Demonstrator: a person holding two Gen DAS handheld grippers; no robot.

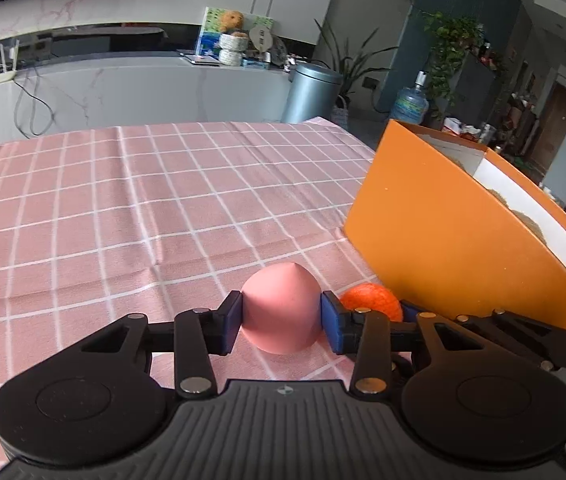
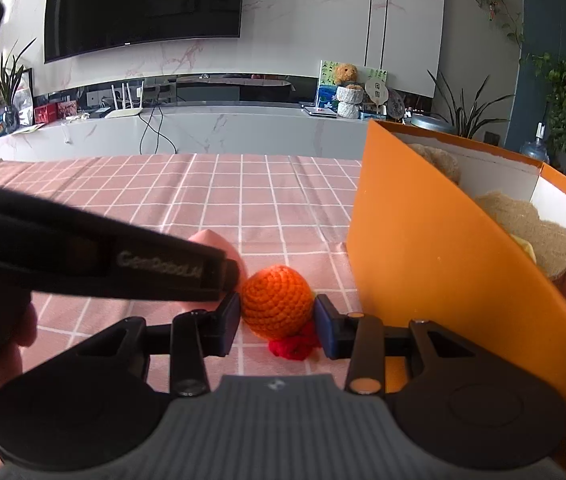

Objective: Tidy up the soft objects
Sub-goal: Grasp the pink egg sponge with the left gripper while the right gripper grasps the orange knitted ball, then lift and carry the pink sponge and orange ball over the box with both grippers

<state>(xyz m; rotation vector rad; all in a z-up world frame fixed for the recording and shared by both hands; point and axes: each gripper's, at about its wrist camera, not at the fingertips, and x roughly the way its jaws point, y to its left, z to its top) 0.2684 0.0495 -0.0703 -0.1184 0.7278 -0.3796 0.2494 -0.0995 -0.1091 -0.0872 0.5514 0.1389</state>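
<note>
While the smooth, matte pink teardrop toy (image 1: 281, 310) sits on the pink checked cloth of the table (image 1: 123, 208) at lower centre of the left wrist view, the left claw (image 1: 282, 322) has its blue pads against the toy's two sides, gripping it. Low in the right wrist view, the right claw (image 2: 278, 326) is clamped on the round orange crocheted ball (image 2: 277, 300), whose red knitted end (image 2: 295, 346) trails below. Just right of both stands the smooth orange cardboard box (image 2: 435, 248), with fuzzy tan plush (image 2: 539, 236) inside.
</note>
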